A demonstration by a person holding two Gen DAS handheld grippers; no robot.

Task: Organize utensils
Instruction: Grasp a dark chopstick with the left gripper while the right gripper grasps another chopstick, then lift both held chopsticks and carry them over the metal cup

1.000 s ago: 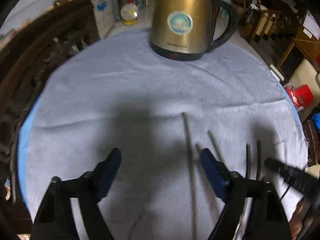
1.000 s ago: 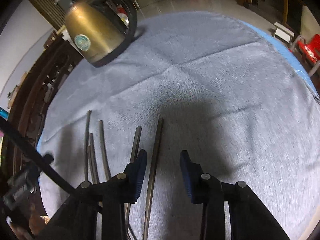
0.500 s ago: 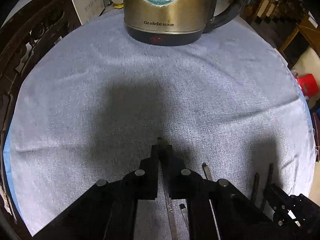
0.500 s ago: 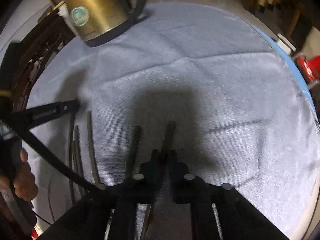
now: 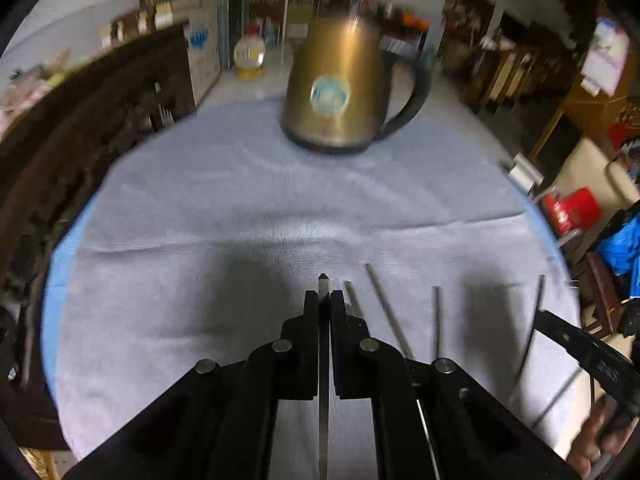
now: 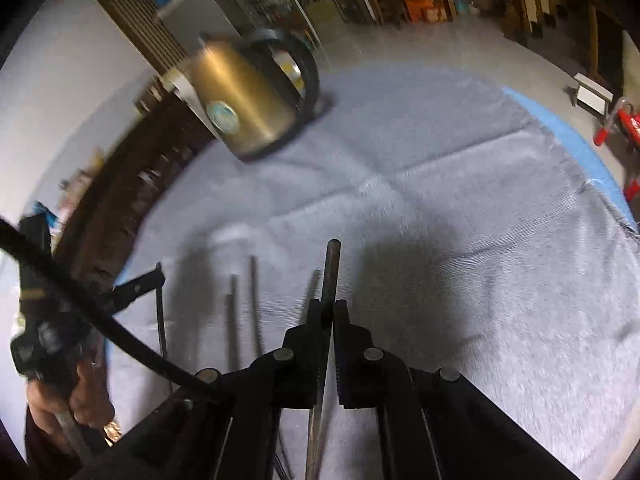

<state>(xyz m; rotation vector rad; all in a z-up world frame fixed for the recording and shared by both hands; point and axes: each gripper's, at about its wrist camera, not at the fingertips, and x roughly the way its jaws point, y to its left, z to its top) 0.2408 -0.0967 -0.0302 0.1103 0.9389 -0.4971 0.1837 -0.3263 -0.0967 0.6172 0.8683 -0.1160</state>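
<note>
My left gripper point(image 5: 324, 296) is shut on a thin metal chopstick point(image 5: 323, 282); its tip sticks out past the fingers, lifted above the cloth. Several more chopsticks point(image 5: 386, 308) lie on the cloth to its right. My right gripper point(image 6: 327, 306) is shut on a dark chopstick point(image 6: 332, 264) that points forward and up. Other chopsticks point(image 6: 253, 292) lie to its left on the cloth. The left gripper point(image 6: 136, 286) shows at the left edge of the right wrist view.
A gold electric kettle point(image 5: 340, 100) with a black handle stands at the far side of the round table, on the grey-blue cloth point(image 5: 240, 200). A dark carved wooden chair back point(image 5: 80, 128) borders the left. The table edge point(image 6: 592, 160) curves at the right.
Both grippers, open a second ago, closed on a chopstick each and have since lifted and tilted up, so the kettle and room now show higher and farther.
</note>
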